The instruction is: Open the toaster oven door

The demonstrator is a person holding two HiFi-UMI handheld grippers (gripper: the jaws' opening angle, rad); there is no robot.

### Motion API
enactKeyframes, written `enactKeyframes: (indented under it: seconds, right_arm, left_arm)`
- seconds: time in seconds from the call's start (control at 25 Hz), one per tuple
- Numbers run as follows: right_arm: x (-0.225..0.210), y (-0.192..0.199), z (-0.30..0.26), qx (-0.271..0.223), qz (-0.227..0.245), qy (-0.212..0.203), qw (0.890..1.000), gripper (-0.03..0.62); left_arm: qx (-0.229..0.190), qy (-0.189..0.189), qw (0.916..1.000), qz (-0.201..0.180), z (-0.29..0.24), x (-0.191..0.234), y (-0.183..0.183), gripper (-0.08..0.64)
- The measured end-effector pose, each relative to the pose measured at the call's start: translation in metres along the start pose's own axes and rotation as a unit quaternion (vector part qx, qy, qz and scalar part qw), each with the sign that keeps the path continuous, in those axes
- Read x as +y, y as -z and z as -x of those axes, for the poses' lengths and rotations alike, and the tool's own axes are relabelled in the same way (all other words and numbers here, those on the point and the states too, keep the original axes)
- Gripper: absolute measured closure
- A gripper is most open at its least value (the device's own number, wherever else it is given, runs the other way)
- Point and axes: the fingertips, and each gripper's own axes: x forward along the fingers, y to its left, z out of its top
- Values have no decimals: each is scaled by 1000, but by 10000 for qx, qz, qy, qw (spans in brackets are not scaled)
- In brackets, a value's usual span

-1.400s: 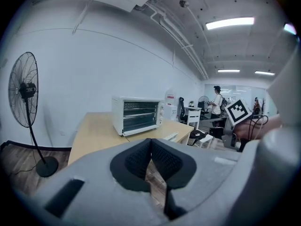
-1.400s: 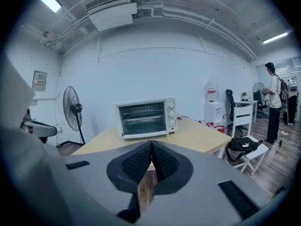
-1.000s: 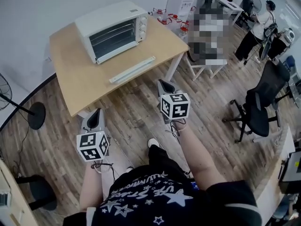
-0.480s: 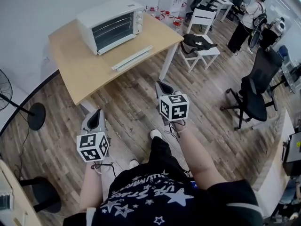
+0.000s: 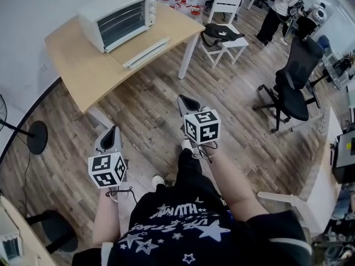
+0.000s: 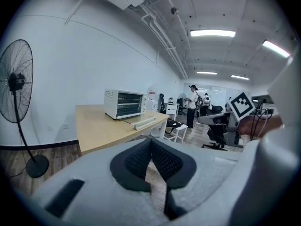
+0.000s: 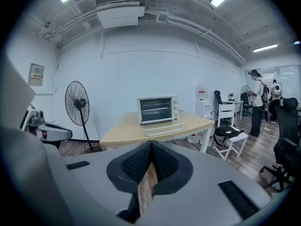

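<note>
The white toaster oven (image 5: 115,16) stands at the back of a wooden table (image 5: 83,71), its glass door closed; it shows too in the left gripper view as the toaster oven (image 6: 123,103) and in the right gripper view as the toaster oven (image 7: 157,109). A long white bar (image 5: 146,52) lies on the table in front of it. My left gripper (image 5: 112,133) and right gripper (image 5: 187,102) hang over the wood floor, well short of the table. Both are shut with nothing between the pads, as the left gripper (image 6: 151,142) and right gripper (image 7: 151,145) views show.
A white chair with a black bag (image 5: 222,31) stands right of the table. A black office chair (image 5: 291,87) is further right. A floor fan's base (image 5: 30,136) sits at the left, the fan (image 6: 16,84) beside the table. People (image 5: 277,4) stand at the far back right.
The table and oven have slid up and left in the head view, a little farther away. Both grippers stay shut and have barely shifted.
</note>
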Motion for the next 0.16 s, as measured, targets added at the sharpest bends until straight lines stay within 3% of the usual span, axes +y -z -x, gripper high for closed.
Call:
enactKeyframes:
  seconds: [0.16]
  right_arm:
    - [0,12,7,46,-53,30,10000,591]
  left_arm:
    - [-3,73,10000,57,-4,-1,6,541]
